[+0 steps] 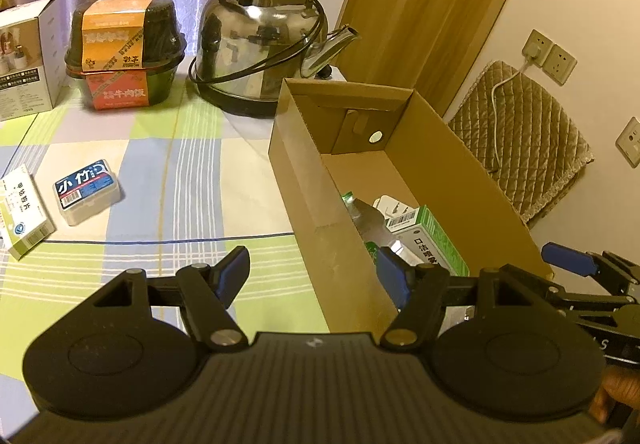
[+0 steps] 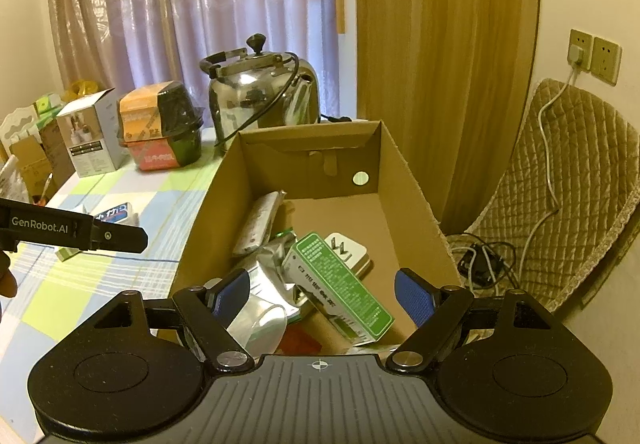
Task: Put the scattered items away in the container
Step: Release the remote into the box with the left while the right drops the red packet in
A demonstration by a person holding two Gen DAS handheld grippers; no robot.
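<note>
Two items are left on the tablecloth (image 1: 192,164): a small tin (image 1: 88,191) and a flat pill box (image 1: 25,210), both ahead and to the left of the left gripper (image 1: 316,276). That gripper is nearer to them, its jaws spread wide and empty. The tin is the closer of the two, its long axis slanting across the gripper's line of approach, so a slight wrist turn seems needed. The right gripper (image 2: 322,294) hangs over the carton (image 2: 404,168), jaws apart and gripping nothing. Inside the carton lie a green box (image 2: 344,294), a white plug (image 2: 352,252), a silvery pouch (image 2: 264,308) and a slim pale packet (image 2: 260,222), piled toward its near end.
</note>
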